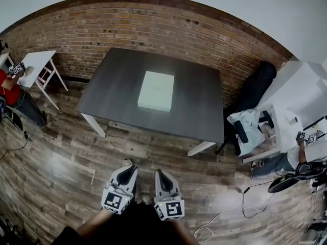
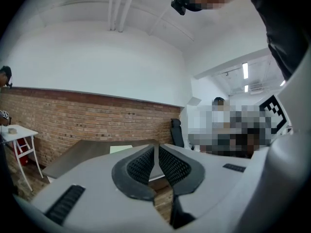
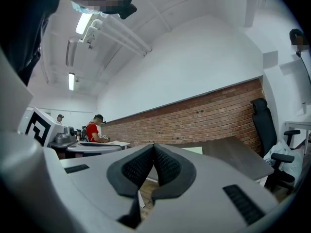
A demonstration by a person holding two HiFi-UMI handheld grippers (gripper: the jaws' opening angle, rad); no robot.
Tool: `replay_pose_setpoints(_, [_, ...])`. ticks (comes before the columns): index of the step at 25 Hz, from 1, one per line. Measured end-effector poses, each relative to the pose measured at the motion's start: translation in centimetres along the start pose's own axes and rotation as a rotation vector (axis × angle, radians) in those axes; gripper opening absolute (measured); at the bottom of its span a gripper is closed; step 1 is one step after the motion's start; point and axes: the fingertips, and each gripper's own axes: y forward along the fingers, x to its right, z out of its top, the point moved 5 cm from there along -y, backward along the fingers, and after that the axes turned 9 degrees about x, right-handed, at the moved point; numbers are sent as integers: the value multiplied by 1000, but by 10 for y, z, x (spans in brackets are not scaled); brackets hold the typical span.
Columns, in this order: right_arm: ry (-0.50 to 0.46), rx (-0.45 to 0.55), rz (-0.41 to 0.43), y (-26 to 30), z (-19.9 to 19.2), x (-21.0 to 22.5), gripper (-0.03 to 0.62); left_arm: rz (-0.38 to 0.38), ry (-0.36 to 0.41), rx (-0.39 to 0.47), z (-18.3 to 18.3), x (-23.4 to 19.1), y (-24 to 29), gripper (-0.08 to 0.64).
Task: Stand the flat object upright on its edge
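Observation:
A flat white box [image 1: 156,90] lies flat on the dark grey table [image 1: 122,73], near its middle. Both grippers hang low over the wooden floor, well short of the table's near edge. My left gripper [image 1: 127,169] is shut with nothing in it, and my right gripper [image 1: 160,173] beside it is shut and empty too. In the left gripper view the black pads [image 2: 145,163] meet, and a pale strip of the box [image 2: 120,149] shows beyond them. In the right gripper view the pads [image 3: 165,165] touch as well, with the box [image 3: 193,151] peeking behind.
A brick wall [image 1: 153,29] runs behind the table. A small white table [image 1: 38,65] and a person in red [image 1: 13,91] are at the left. A black office chair [image 1: 255,91] and a white desk [image 1: 301,101] stand at the right. Cables [image 1: 230,208] trail on the floor.

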Motion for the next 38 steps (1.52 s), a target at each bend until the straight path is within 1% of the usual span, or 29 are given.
replay_pose_setpoints(2, [-3, -1, -4, 9, -3, 5, 25, -3, -4, 23, 1, -7, 12, 54])
replay_pose_setpoints(7, [-9, -11, -13, 43, -8, 18, 25, -6, -6, 34, 1, -35, 45, 54])
replay_pose_setpoints(15, [-10, -33, -38, 116, -19, 45, 25, -26, -12, 2, -5, -90, 100, 54])
replay_pose_setpoints(26, [-23, -59, -68, 214, -36, 63, 25, -75, -32, -26, -10, -173, 168, 54])
replay_pose_setpoints(32, [-26, -64, -115, 265, -49, 71, 25, -114, -41, -55, -18, -220, 201, 54])
replay_pose_setpoints(38, [-53, -75, -149, 298, -62, 80, 25, -148, -32, -72, -25, -257, 225, 54])
